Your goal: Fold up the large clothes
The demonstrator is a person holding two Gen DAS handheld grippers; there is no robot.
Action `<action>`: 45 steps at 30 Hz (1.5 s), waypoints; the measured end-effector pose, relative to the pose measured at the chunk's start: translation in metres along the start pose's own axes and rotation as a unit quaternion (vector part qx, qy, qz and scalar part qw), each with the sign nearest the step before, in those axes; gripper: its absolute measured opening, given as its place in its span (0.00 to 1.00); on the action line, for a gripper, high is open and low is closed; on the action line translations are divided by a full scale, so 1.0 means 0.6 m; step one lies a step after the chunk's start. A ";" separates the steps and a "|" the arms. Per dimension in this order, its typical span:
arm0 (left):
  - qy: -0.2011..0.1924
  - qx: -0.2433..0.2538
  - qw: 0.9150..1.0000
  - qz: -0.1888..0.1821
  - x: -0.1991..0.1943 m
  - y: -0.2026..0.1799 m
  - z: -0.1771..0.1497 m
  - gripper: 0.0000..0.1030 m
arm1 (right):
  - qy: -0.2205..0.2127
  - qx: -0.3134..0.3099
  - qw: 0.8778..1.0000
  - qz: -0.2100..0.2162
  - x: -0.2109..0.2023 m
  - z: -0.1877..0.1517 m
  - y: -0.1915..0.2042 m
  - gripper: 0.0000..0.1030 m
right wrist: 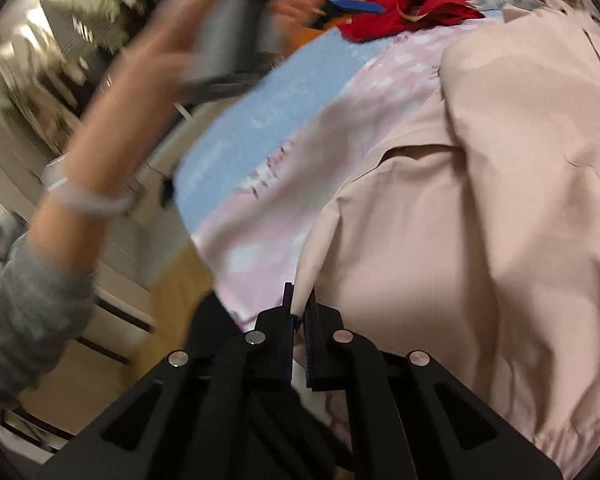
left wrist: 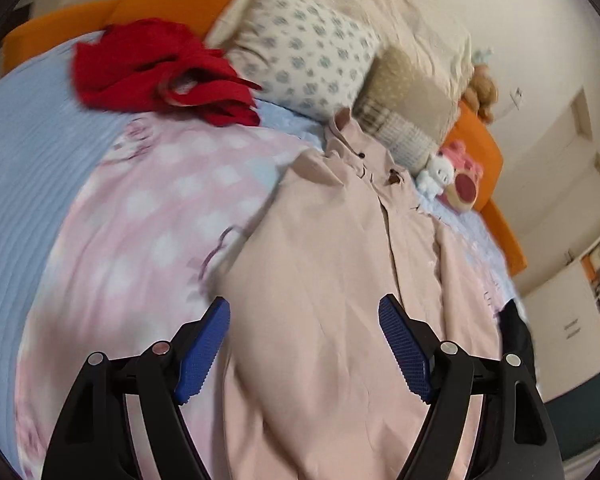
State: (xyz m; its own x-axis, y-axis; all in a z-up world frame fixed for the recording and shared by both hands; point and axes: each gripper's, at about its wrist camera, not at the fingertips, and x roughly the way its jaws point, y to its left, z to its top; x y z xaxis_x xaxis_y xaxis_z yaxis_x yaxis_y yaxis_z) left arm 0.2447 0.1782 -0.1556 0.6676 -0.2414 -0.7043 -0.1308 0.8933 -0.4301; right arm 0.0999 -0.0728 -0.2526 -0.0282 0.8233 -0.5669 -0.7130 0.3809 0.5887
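Blue-padded left gripper (left wrist: 304, 316) hovers wide open over the pale pink jacket (left wrist: 340, 280), holding nothing. The right gripper (right wrist: 299, 300) has its jaws pressed together at the jacket's lower corner; whether fabric is pinched is unclear. The jacket lies spread on a pink patterned blanket (left wrist: 160, 216). Beyond it sits a red garment (left wrist: 160, 72). Only the right wrist view shows the person's left hand (right wrist: 204, 28).
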 end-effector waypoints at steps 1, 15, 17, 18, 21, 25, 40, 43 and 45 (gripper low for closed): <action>0.012 0.010 1.000 0.018 0.023 -0.003 0.012 0.76 | -0.009 0.007 1.000 0.013 -0.015 0.003 -0.004 0.04; 0.171 -0.014 0.978 0.122 0.165 0.039 0.016 0.69 | -0.103 0.099 0.982 0.124 -0.141 0.010 -0.093 0.03; 0.181 -0.031 0.978 0.103 0.172 0.039 0.008 0.69 | -0.117 0.098 0.979 0.137 -0.160 0.009 -0.101 0.03; 0.182 -0.040 0.978 0.092 0.174 0.038 0.006 0.69 | -0.122 0.099 0.976 0.149 -0.169 0.009 -0.103 0.02; 0.174 -0.074 0.980 0.065 0.174 0.034 0.003 0.69 | -0.143 0.092 0.967 0.187 -0.197 0.015 -0.104 0.00; 0.183 -0.081 0.975 0.095 0.187 0.033 0.002 0.69 | -0.163 0.023 0.982 0.087 -0.212 0.026 -0.082 0.01; 0.179 -0.042 0.980 0.070 0.145 0.031 -0.030 0.71 | -0.046 -0.181 0.978 -0.094 0.066 0.004 0.079 0.70; 0.180 -0.026 0.982 0.059 0.140 0.031 -0.036 0.72 | -0.021 -0.207 0.968 -0.143 0.128 0.000 0.089 0.63; 0.181 -0.031 0.982 0.051 0.141 0.040 -0.038 0.72 | 0.008 -0.212 0.962 -0.171 0.166 -0.006 0.085 0.52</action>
State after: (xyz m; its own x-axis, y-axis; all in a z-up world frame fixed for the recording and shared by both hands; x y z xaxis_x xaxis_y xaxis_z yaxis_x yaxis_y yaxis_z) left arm 0.2814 0.1709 -0.2384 0.3456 -0.2813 -0.8952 -0.2348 0.8977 -0.3728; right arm 0.0586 0.0270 -0.2811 0.2512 0.6724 -0.6963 -0.9036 0.4209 0.0804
